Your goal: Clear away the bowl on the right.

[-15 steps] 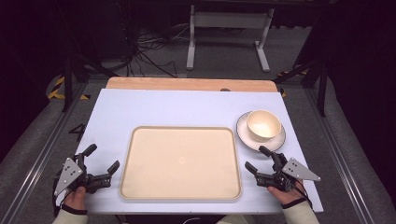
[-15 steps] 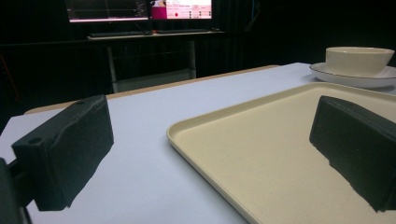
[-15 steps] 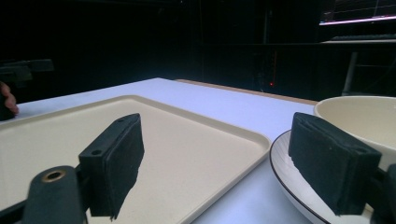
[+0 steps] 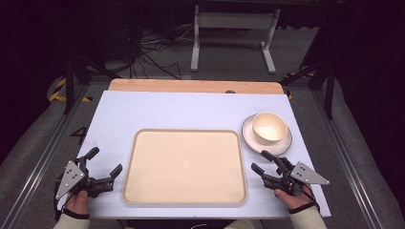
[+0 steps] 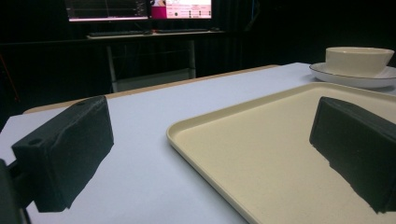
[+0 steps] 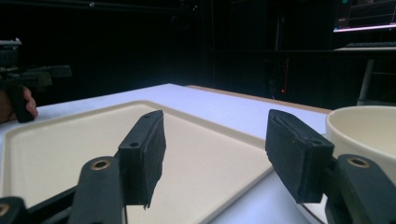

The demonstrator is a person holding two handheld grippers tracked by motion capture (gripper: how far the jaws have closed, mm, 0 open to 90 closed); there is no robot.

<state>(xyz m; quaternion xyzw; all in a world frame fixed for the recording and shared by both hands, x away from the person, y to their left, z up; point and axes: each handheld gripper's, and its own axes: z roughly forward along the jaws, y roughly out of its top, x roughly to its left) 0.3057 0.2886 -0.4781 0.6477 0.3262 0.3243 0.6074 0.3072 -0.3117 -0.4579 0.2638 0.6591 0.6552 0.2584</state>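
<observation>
While both hands rest at the near edge of the white bench (image 4: 157,112), the left tongs (image 4: 102,167) gape wide and empty at the near-left corner of the shallow cream plastic tray (image 4: 186,198). At its near-right corner the right tongs (image 4: 262,161) stand partly open, gripping nothing, just short of the cream bowl (image 4: 270,128) on its white saucer (image 4: 248,135) by the bench's right edge.

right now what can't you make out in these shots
- Bowl, right gripper view: cut off by the right edge and partly behind a jaw; its inside is unseen.
- Plate, left gripper view: cut off by the right edge.
- Monitors, left gripper view: cut by the top edge, text too small.
- Tray, left gripper view: near corner behind a jaw.
</observation>
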